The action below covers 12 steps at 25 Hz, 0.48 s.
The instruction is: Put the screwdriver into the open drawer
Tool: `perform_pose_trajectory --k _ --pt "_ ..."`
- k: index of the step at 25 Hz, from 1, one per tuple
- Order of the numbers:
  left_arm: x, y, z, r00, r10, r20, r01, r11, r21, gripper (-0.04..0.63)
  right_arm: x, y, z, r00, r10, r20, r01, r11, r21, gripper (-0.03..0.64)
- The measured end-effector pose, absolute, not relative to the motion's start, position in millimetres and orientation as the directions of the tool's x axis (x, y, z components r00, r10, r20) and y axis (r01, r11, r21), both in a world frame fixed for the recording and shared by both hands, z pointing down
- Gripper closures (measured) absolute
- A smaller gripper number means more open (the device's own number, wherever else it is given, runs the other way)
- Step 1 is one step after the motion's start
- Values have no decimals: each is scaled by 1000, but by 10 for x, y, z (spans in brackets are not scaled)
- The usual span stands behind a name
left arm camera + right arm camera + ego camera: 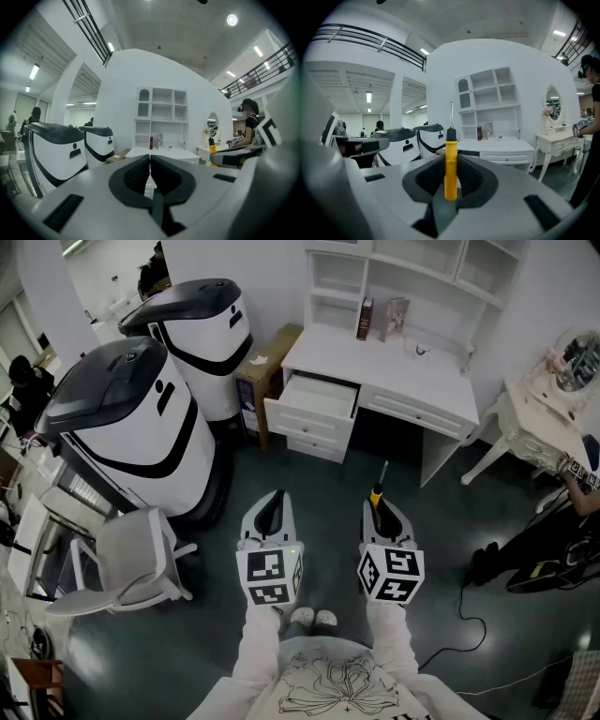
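Dark floor; white desk [375, 371] at far side, open drawer [300, 418] on its left. Right gripper [379, 509] clamps screwdriver [450, 161] by yellow handle, shaft pointing forward, well short of drawer. Left gripper [273, 510] closed, empty. Tool judged light, rigid; handle the surest hold.

Ahead of you, a white desk [375, 367], its drawer [317, 397] open, two books [366, 319] upright on its top.
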<state>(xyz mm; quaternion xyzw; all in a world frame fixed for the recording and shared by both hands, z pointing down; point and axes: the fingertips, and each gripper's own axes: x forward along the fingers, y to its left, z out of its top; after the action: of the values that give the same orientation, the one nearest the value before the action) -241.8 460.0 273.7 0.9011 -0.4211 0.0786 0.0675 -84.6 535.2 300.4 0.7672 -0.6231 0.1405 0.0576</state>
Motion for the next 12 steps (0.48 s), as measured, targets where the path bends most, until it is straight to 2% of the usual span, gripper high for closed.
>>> perform_pose_trajectory --k 12 --pt "-2434 4442 2725 643 -741 195 -761 -647 52 588 -842 5226 3028 196 -938 286 -968 -232 -94 546"
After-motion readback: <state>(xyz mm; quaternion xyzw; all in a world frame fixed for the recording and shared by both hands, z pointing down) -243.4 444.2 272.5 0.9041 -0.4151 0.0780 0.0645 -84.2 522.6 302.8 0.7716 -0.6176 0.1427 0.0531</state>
